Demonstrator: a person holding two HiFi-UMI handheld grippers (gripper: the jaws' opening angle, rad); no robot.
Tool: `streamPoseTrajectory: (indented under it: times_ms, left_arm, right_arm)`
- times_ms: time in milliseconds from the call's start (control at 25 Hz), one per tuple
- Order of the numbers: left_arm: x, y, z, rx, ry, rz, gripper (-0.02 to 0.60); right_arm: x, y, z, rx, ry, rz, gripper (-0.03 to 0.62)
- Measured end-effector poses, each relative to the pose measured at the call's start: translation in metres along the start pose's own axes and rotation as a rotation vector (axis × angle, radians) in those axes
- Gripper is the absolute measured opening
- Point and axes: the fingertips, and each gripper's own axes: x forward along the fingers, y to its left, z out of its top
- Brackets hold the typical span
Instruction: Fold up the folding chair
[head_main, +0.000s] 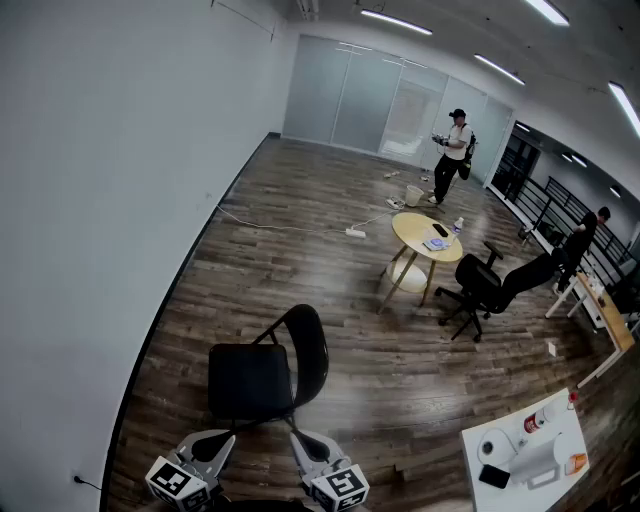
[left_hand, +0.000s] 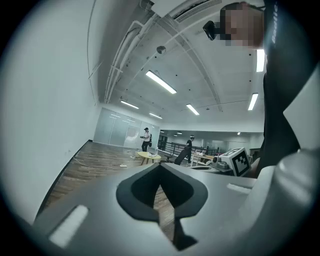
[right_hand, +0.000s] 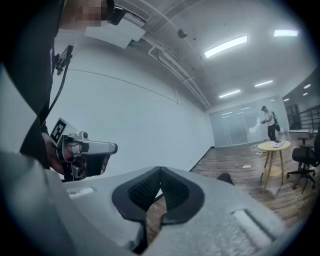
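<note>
The black folding chair (head_main: 265, 370) stands unfolded on the wood floor near the white wall, with its seat to the left and its rounded back to the right. Both grippers hover just in front of it at the bottom edge of the head view, touching nothing. My left gripper (head_main: 224, 438) is shut and empty, below the seat's front edge. My right gripper (head_main: 298, 438) is also shut and empty, below the chair's back. In the left gripper view the closed jaws (left_hand: 160, 166) point level into the room. The right gripper view shows closed jaws (right_hand: 160, 171) and the top of the chair's back (right_hand: 226, 177) beyond them.
A round yellow table (head_main: 428, 238) and a black office chair (head_main: 490, 285) stand further into the room. A white table (head_main: 525, 450) with small items is at the lower right. A cable and power strip (head_main: 355, 232) lie on the floor. One person (head_main: 455, 150) stands far off, another (head_main: 580, 240) at the right.
</note>
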Motion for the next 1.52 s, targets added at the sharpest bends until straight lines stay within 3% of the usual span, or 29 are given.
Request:
streamPoseTrajectory:
  times_ms: [760, 920, 1520]
  left_arm:
    - [-0.005, -0.001, -0.003, -0.015, 0.001, 0.024, -0.002]
    - [0.000, -0.003, -0.005, -0.047, 0.004, 0.037, -0.002]
    - [0.026, -0.013, -0.009, -0.021, 0.006, 0.098, -0.002]
  right_arm:
    - [0.000, 0.005, -0.010, 0.010, 0.008, 0.029, 0.018]
    - [-0.003, -0.001, -0.008, 0.009, 0.006, 0.027, 0.018]
    - [-0.015, -0.041, -0.005, 0.017, -0.006, 0.036, 0.018]
